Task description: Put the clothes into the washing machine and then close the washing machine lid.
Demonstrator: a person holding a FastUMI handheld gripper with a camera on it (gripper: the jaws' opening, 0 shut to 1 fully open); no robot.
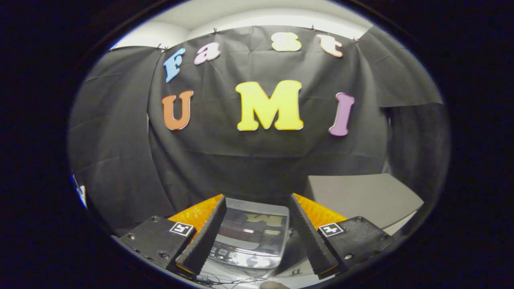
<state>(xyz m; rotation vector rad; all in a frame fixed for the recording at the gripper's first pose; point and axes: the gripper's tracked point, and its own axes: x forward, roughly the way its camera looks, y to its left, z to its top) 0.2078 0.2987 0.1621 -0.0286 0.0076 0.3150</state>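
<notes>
Our tool (pixel 257 237) hangs wide, holding nothing; washing machine (pixel 251 241) sits just ahead between its fingers, glossy lid (pixel 257 224) down. We judge lid stiff, slick: take its near edge

I can see one washing machine (pixel 253 237) with one shiny see-through lid (pixel 257 224) lying flat on top, and one row of little buttons (pixel 223 253) along its near edge. There is one gripper (pixel 257 208) with two fingers (pixel 204 237), spread wide apart with nothing between them, and each side has one small square marker (pixel 181 229). One grey table (pixel 361 196) stands beside the machine, and one black cloth wall (pixel 120 160) hangs behind it all.
</notes>
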